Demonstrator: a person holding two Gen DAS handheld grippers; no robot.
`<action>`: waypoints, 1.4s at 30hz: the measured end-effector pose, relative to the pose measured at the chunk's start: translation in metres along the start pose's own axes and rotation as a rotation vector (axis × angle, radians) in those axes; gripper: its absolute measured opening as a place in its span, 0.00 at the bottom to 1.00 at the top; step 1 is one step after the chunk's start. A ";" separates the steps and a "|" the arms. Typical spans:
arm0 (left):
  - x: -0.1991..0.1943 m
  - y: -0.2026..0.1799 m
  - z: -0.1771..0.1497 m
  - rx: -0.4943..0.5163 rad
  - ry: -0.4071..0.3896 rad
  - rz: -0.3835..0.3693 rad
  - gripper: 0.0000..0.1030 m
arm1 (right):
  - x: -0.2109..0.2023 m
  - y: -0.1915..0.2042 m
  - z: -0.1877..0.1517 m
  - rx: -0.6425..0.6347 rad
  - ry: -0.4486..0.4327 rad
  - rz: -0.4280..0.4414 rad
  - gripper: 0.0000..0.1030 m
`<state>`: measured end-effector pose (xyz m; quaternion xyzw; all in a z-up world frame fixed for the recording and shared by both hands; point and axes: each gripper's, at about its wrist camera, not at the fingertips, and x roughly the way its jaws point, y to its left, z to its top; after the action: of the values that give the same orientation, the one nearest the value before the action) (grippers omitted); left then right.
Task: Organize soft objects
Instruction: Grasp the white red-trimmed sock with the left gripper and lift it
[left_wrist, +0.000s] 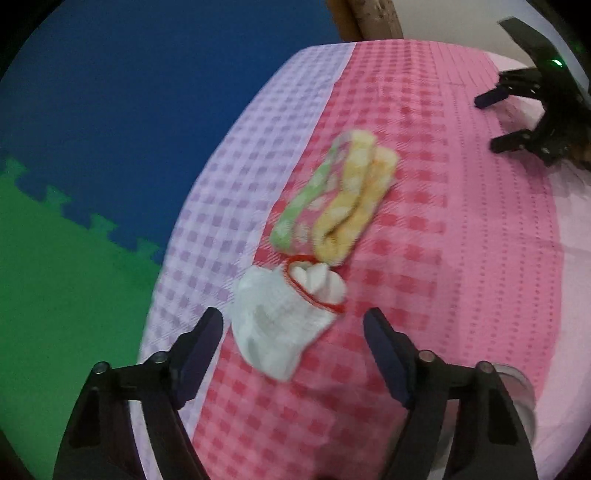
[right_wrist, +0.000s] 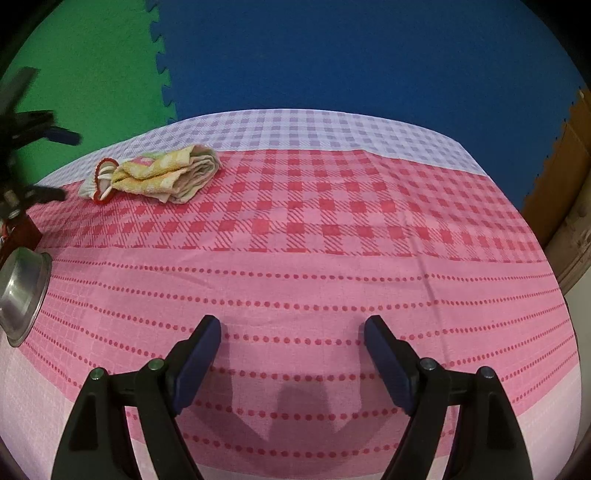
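The left gripper (left_wrist: 293, 339) is hanging wide open over the white sock (left_wrist: 273, 321), lying beside the folded towels (left_wrist: 340, 195) near the table's (right_wrist: 295, 295) lilac edge, likely lining up a grab; the right gripper (right_wrist: 291, 347) is waiting open and empty, well apart

Left tongs (left_wrist: 293, 325) and right tongs (right_wrist: 291, 332) both spread wide, holding nothing.

Motion blurs the white sock (left_wrist: 275, 325) and folded towels (left_wrist: 334, 197); the steel bowl (right_wrist: 22, 291) is cut off at the left edge.
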<state>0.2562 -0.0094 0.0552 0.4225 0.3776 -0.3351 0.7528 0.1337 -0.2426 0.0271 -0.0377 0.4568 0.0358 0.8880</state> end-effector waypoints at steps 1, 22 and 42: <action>0.006 0.004 -0.001 0.018 -0.022 -0.018 0.67 | 0.000 0.000 0.000 0.000 0.000 0.000 0.80; 0.038 0.020 -0.009 -0.460 0.132 -0.179 0.20 | 0.008 0.000 0.003 0.016 -0.001 0.007 0.84; -0.173 -0.134 -0.095 -1.115 -0.228 -0.206 0.22 | -0.016 0.034 0.036 -0.356 -0.133 0.290 0.90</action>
<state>0.0344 0.0509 0.1175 -0.1159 0.4527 -0.2004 0.8611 0.1497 -0.2056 0.0598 -0.1250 0.3845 0.2455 0.8811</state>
